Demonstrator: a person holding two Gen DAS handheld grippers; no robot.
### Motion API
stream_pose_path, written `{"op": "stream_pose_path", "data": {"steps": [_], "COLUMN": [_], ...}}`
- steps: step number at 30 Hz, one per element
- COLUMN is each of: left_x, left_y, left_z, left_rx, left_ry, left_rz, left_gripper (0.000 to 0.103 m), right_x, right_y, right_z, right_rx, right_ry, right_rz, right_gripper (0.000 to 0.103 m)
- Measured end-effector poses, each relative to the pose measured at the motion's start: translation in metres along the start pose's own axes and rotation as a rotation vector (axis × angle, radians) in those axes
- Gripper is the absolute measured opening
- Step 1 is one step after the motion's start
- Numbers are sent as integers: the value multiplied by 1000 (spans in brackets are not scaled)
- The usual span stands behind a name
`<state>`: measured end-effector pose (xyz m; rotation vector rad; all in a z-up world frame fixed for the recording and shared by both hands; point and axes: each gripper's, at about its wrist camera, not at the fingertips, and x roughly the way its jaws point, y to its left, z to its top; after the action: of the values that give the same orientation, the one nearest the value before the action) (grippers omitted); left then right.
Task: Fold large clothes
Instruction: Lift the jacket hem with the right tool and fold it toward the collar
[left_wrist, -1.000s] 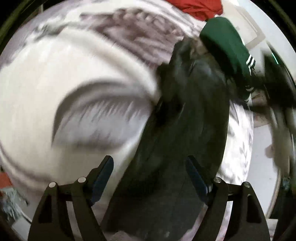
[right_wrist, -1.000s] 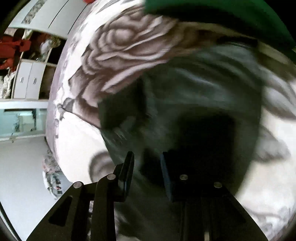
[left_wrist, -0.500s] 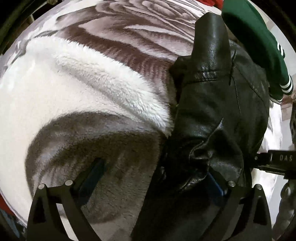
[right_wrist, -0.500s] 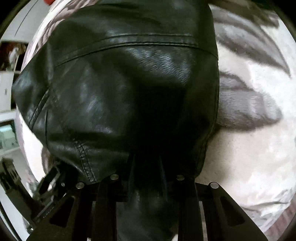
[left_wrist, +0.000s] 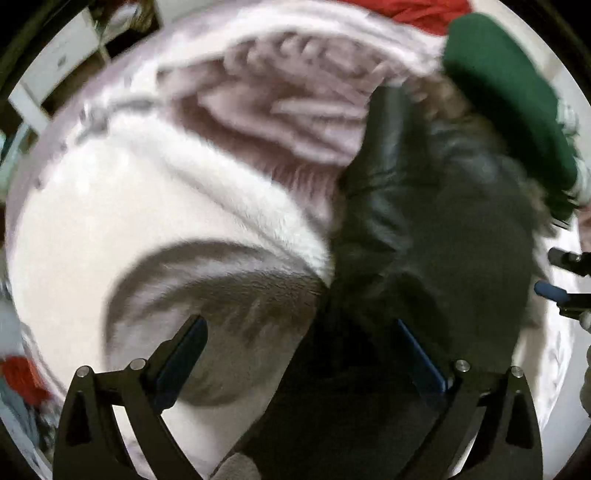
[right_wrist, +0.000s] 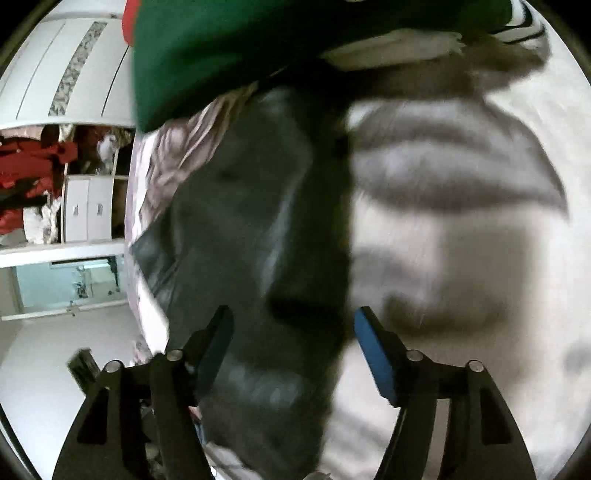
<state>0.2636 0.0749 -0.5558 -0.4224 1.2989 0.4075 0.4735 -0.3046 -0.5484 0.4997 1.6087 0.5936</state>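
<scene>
Left wrist view: I'm seeing both claws, left claw and right claw, spread over the black leather jacket; it's risking slumping unfolded, unheld.

Black leather jacket: glossy, creased, bundled into long folded mass, lying on plush white blanket with grey-mauve rose print. In left wrist view, runs from bottom centre up toward upper right, narrowing at far end. Far end touches or tucks under green garment; which one, unclear. In right wrist view, jacket stretches lengthwise from near to far. Detail blurred in both views.
</scene>
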Motion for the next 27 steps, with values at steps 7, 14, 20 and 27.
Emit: {"op": "stream_pose_path", "data": {"steps": [7,14,20,27], "left_x": [25,30,37,39], "left_y": [14,19,25,39], "left_z": [3,8,8,8], "left_rx": [-50,-68,-84,-89], "left_ry": [37,60,71,76], "left_rz": [-69,-83,-106,-134], "left_gripper": [103,103,103,103], "right_x": [66,76,26,-69], "right_y": [-13,4,29,54], "right_z": [70,73,40,-18], "right_rx": [-46,-75,-149,-391], "right_ry": [44,7,-101,-109], "right_rz": [207,295,341,285], "right_gripper": [88,33,23,23]}}
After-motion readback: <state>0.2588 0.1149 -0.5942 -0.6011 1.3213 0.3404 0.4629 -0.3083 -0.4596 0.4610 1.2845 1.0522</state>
